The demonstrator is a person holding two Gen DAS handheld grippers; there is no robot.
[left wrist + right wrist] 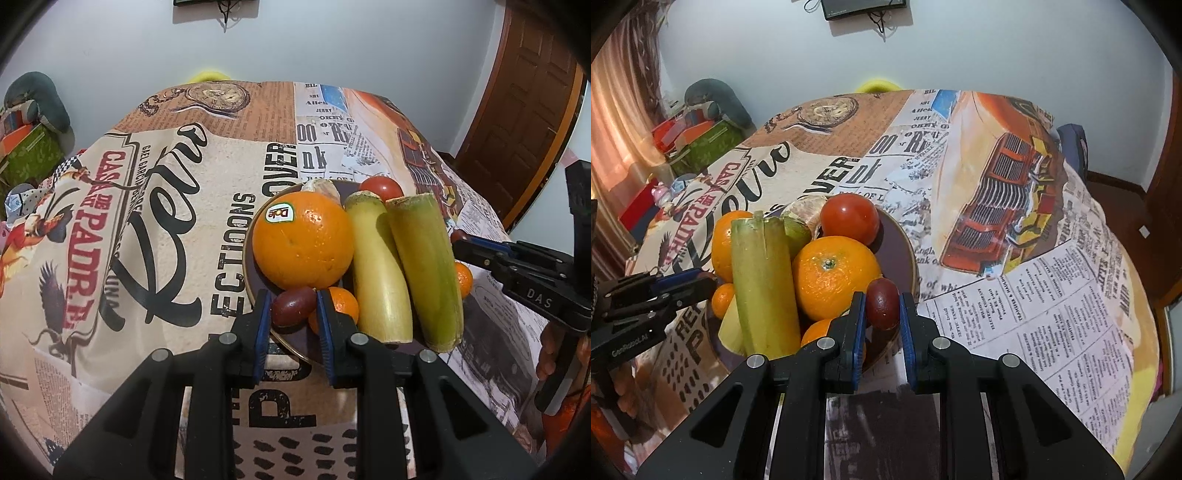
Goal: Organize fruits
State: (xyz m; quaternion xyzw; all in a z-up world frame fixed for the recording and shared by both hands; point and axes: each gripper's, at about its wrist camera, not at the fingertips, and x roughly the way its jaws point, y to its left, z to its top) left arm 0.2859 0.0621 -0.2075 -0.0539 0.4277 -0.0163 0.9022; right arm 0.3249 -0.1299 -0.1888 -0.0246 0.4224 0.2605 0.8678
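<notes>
Purple grapes sit clamped in both your left gripper [291, 306] and right gripper [882, 306]. Squeeze gently. Lower each grape [293, 306] toward a free spot on the plate [908, 254].

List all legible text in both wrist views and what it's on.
"Dole": sticker on the large orange.
"DAS": body of the right gripper.
"GenRobot.AI": body of the left gripper.
"CASA DE PADRE", "OVER", "ECTIONS": tablecloth.
Newspaper columns on the tablecloth: too small to read.
</notes>
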